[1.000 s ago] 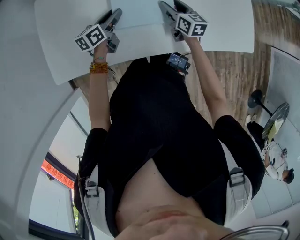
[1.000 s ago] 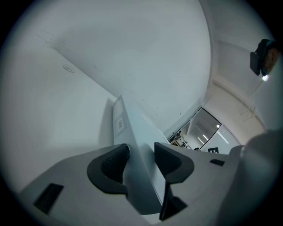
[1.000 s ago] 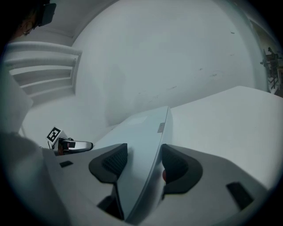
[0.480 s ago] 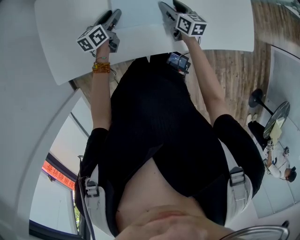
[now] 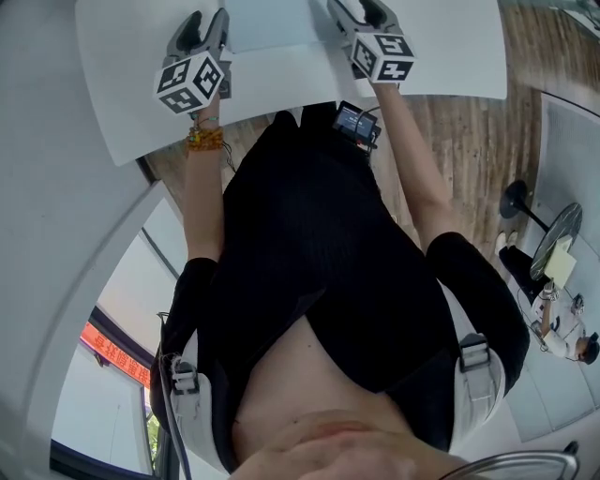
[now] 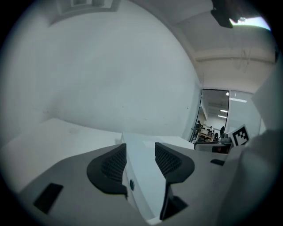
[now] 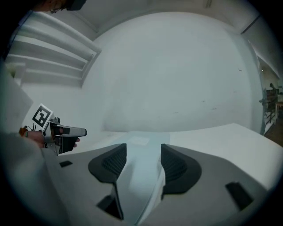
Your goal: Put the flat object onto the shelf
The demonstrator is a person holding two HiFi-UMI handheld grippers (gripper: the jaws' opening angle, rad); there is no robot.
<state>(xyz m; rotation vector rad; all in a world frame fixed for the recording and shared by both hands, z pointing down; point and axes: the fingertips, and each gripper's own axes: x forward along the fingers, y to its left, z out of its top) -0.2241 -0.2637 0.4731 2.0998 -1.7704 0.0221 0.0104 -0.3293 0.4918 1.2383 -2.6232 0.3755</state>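
The flat object is a white board lying over the white table at the top of the head view, with a gripper at each side edge. My left gripper holds its left edge. In the left gripper view the board fills the gap between the two dark pads of that gripper. My right gripper is at the right edge. Its jaws stand wide, and the board lies between them, touching both pads of the right gripper. The left gripper also shows across the board.
White shelf boards rise at the upper left of the right gripper view. A white wall backs the table. Wooden floor lies to the right of the table, with a round stand and another person farther right.
The left gripper has turned from pointing up-right to pointing straight ahead along the board's left edge. The right gripper has shifted slightly. The board stays between them.
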